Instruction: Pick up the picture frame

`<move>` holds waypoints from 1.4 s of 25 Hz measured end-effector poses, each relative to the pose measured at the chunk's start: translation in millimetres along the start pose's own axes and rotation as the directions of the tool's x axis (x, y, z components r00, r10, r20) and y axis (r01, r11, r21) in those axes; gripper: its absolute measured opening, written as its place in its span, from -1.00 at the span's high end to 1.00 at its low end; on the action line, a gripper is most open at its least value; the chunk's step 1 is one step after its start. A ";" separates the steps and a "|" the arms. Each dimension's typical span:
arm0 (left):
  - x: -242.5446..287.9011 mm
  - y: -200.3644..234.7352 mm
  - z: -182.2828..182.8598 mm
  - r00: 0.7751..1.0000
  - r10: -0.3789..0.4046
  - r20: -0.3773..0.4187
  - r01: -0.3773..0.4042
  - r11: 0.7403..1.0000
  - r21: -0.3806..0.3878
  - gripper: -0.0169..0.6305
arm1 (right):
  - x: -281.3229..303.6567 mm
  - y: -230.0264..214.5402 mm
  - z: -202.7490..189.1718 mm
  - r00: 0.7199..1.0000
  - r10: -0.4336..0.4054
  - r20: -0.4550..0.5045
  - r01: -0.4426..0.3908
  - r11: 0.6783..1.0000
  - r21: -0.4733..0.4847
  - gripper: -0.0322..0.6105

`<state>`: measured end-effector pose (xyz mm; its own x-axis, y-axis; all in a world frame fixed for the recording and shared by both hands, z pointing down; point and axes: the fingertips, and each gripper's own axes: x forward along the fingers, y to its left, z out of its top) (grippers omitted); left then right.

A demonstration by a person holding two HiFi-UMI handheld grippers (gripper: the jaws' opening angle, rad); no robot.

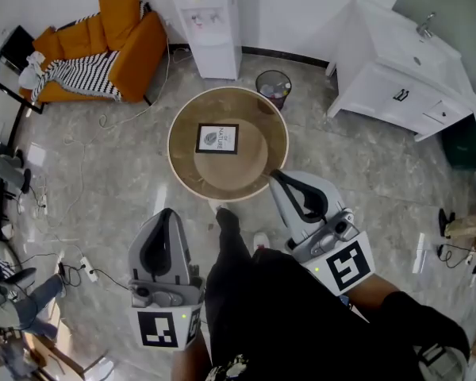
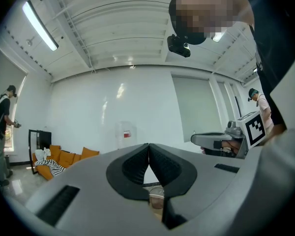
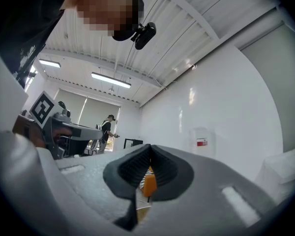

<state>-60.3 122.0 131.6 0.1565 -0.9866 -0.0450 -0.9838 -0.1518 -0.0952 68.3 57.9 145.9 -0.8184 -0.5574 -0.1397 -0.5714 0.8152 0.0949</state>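
Jaws pressed together and empty, left gripper (image 1: 168, 213) and right gripper (image 1: 277, 175) point roughly level. Just ahead of the right tips stands a round table (image 1: 182, 167); the picture frame (image 1: 217, 138) lies flat on it, farther ahead. Beyond, a wastebasket (image 1: 273, 89) holds litter.

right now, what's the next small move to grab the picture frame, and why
Probably reach the right gripper forward over the round table: the picture frame lies flat near its middle, while this gripper is at the rim, jaws shut and empty.
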 end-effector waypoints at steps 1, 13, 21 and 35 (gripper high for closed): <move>5.4 1.2 -3.4 1.000 -0.011 -0.002 0.011 1.000 0.001 0.91 | 2.6 -4.3 -4.3 1.000 -0.010 -0.008 0.010 1.000 0.003 0.91; 88.6 50.4 -36.7 0.996 -0.054 -0.074 0.052 0.998 -0.019 0.91 | 79.8 -47.8 -28.3 0.999 -0.039 -0.029 0.039 0.999 0.015 0.90; 155.1 120.6 -30.4 0.998 -0.040 -0.048 0.042 0.999 0.033 0.91 | 180.2 -75.2 -33.1 1.000 -0.025 -0.008 0.025 0.999 0.020 0.90; 257.9 184.9 -54.2 0.992 -0.109 -0.065 0.109 0.994 -0.011 0.91 | 280.3 -122.0 -53.5 0.997 -0.076 -0.029 0.077 0.997 0.016 0.90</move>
<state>-206.6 -163.7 156.3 0.2570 -0.9659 0.0307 -0.9619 -0.2587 -0.0884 -94.7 -206.2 147.9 -0.7741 -0.6221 -0.1174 -0.6313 0.7725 0.0685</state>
